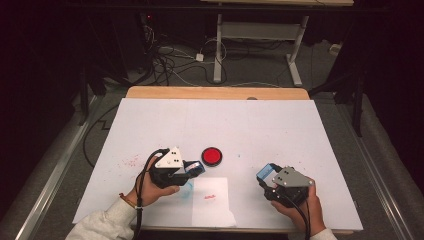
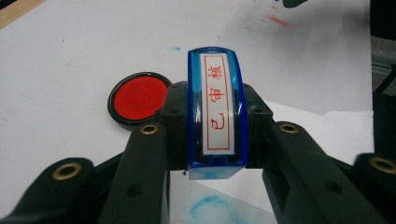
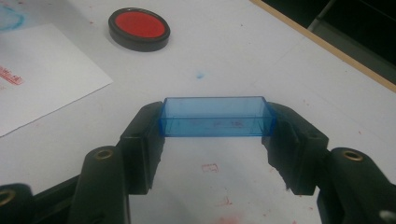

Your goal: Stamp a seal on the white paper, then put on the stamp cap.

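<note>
In the high view, the left gripper (image 1: 192, 169) sits low over the near part of the white-covered surface (image 1: 260, 125), held in the person's left hand (image 1: 150, 187). A blue stamp (image 1: 196, 168) shows at its tip, just beside the round red ink pad (image 1: 212, 156) and above the far left corner of a loose sheet of paper (image 1: 212, 202) that carries a small red print (image 1: 209, 196). The right gripper (image 1: 264, 175) is held in the right hand (image 1: 300, 205) well to the right of the sheet, with a blue cap (image 1: 265, 171) at its tip.

In the left gripper view, the fingers (image 2: 149, 163) are clenched on the two long sides of the stamp (image 2: 216, 109), which stands between them with its white label and red characters facing the camera. The ink pad (image 2: 138, 99) lies on the surface just to the left of the stamp, its lid off and the red face bare. A blue smear (image 2: 210, 207) marks the surface below the stamp, and part of the paper (image 2: 322, 130) lies to the right.

In the right gripper view, the fingers (image 3: 142, 149) grasp the clear blue cap (image 3: 215, 116) by its two short ends; it lies level between them, over the surface. The ink pad (image 3: 139, 28) rests farther off at the upper left, and the paper (image 3: 46, 70) with its red print (image 3: 10, 74) lies at the left. Faint red marks (image 3: 210, 167) dot the surface beneath the cap.
</note>
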A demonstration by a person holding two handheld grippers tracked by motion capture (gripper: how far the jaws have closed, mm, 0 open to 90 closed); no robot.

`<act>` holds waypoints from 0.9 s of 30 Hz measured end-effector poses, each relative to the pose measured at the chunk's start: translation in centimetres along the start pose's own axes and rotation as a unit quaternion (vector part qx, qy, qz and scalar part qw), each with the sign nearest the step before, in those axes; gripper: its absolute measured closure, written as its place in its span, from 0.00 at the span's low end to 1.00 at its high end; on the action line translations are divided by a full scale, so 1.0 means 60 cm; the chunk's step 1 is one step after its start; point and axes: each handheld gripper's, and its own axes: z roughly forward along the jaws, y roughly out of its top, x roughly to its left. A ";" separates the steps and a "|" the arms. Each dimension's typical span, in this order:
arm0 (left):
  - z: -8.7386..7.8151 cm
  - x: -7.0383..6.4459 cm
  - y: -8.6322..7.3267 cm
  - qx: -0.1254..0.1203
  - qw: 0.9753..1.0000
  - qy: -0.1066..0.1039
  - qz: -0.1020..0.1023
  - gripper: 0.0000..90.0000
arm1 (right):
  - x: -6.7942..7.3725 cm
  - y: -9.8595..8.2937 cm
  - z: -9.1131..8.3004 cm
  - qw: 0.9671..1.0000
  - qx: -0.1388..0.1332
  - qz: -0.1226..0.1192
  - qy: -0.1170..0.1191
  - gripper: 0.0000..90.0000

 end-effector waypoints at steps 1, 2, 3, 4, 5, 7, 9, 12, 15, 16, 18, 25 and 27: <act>0.000 0.000 0.000 -0.001 1.000 0.000 0.000 0.75 | 0.000 0.000 0.000 1.000 0.000 0.000 0.000 0.45; -0.001 0.000 0.000 -0.001 1.000 0.000 0.001 0.75 | 0.000 0.000 0.001 1.000 0.001 0.000 -0.001 0.45; -0.001 0.000 0.000 -0.001 1.000 0.000 0.001 0.75 | 0.000 -0.001 0.001 1.000 0.000 0.001 -0.001 0.45; -0.001 0.000 0.000 0.000 1.000 0.001 0.001 0.75 | -0.001 0.000 0.000 1.000 0.000 0.001 -0.001 0.45; -0.002 0.001 0.000 -0.002 1.000 0.001 0.001 0.75 | -0.001 0.000 0.000 1.000 -0.001 0.001 -0.001 0.45; -0.003 0.001 0.000 -0.002 1.000 0.002 -0.001 0.75 | -0.001 0.000 0.001 1.000 -0.001 0.000 -0.002 0.45; -0.005 0.002 -0.001 -0.007 1.000 0.003 -0.003 0.75 | 0.000 0.000 0.001 1.000 0.000 -0.001 -0.001 0.45; -0.009 0.003 -0.001 -0.010 1.000 0.005 -0.005 0.75 | 0.000 0.001 0.002 1.000 0.000 -0.002 -0.001 0.45; -0.013 0.004 -0.002 -0.015 1.000 0.009 -0.010 0.75 | 0.000 0.001 0.004 1.000 0.000 -0.001 0.000 0.45; -0.014 0.004 -0.003 -0.018 1.000 0.009 -0.014 0.75 | 0.000 0.002 0.005 1.000 0.000 -0.001 0.000 0.45; -0.015 0.003 -0.003 -0.025 0.999 0.012 -0.020 0.75 | 0.001 0.002 0.006 1.000 0.000 -0.002 0.003 0.45; -0.013 0.000 0.003 -0.035 0.999 0.016 -0.028 0.75 | 0.004 0.003 0.008 1.000 0.000 -0.002 0.006 0.45; -0.010 0.000 0.005 -0.034 0.999 0.014 -0.028 0.75 | 0.003 0.003 0.009 1.000 0.000 -0.001 0.007 0.45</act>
